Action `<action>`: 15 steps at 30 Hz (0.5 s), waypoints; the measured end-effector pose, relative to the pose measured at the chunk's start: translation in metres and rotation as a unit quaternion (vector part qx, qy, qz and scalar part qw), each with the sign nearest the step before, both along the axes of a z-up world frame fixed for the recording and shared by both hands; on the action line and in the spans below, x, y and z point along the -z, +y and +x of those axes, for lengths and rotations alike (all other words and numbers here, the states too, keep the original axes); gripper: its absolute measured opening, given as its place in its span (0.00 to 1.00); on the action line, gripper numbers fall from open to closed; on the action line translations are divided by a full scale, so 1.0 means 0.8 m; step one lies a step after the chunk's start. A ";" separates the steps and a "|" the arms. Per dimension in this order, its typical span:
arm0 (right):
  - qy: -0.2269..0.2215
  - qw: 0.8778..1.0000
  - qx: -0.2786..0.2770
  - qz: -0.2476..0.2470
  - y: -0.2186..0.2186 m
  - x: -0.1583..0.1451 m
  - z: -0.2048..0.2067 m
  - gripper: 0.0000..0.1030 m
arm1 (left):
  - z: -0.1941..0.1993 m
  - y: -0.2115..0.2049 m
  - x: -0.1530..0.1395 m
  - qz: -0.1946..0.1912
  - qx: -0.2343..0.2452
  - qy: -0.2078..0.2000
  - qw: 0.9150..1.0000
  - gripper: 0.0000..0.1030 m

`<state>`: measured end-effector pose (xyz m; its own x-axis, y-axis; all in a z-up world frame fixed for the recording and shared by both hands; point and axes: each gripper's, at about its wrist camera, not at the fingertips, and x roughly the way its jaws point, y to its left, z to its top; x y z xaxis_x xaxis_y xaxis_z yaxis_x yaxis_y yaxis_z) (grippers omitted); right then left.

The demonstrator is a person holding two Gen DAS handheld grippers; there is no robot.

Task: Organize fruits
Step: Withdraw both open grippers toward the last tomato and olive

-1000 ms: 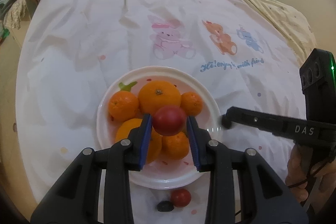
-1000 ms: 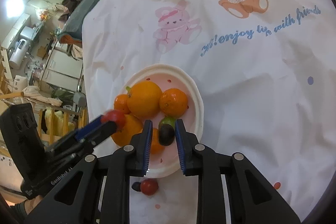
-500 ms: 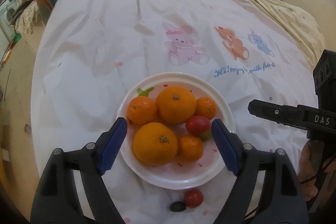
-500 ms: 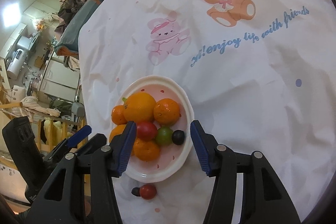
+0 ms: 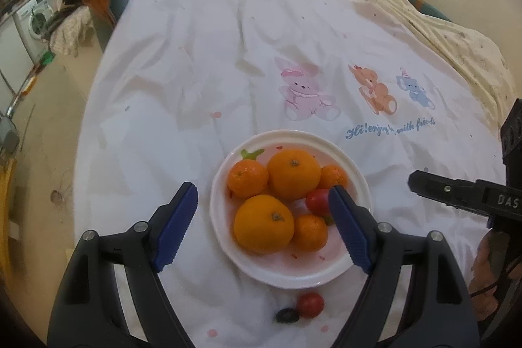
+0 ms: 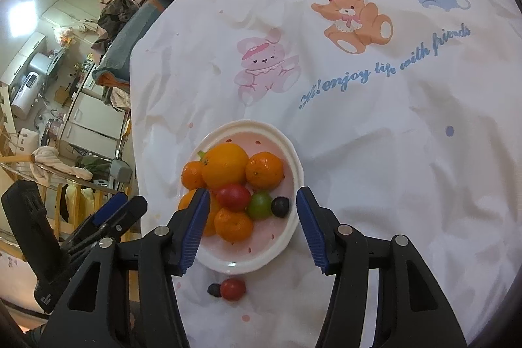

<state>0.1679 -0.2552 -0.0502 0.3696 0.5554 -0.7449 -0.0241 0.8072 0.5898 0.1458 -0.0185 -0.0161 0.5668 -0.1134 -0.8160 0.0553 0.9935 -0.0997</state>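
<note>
1. Left wrist view: the left gripper (image 5: 262, 225), black-armed with blue ribbed pads, is standing wide apart and gripping nothing; its jaws have just been opening, and only air and the dish below are lying between them.
2. Same view: the round white ceramic plate (image 5: 287, 278) is sitting on the white cartoon-print bedsheet (image 5: 202, 61), carrying two large oranges, three smaller tangerines and a red cherry tomato (image 5: 318, 201) just inside the right-hand pad.
3. Same view: a second small red tomato (image 5: 310, 305) and a dark oval grape (image 5: 287, 315) are lying touching each other on the sheet, just off the plate's near rim, below and behind the pads. The grape's long axis is running roughly left-right.
4. Right wrist view: the right gripper (image 6: 249, 229) is part open and empty; its jaws have just been opening, with no fruit pressed between them.
5. Same view: on the plate (image 6: 225, 266) a green round fruit (image 6: 260, 205) and a dark grape (image 6: 280, 206) are resting beside the plated tomato.
6. Same view: the loose tomato (image 6: 232, 289) and loose grape (image 6: 214, 290) are lying nearer the camera than the fingertips.
7. Judgement: the loose pair seems the remaining work; either claw would need drawing back and dipping. Neither hand looks clearly nearer.
</note>
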 end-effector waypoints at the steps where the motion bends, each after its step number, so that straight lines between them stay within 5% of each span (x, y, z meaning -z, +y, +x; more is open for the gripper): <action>1: -0.002 1.000 0.000 0.002 -0.001 -0.004 -0.006 0.59 | -0.004 0.001 -0.003 0.011 -0.001 -0.005 1.000 0.77; 9: -0.066 0.996 -0.015 -0.054 0.002 -0.052 -0.058 0.59 | -0.039 0.017 -0.033 0.030 -0.007 -0.043 0.999 0.77; 15: -0.071 0.996 -0.009 -0.056 -0.005 -0.060 -0.093 0.60 | -0.066 0.023 -0.038 0.023 -0.010 -0.042 0.999 0.77</action>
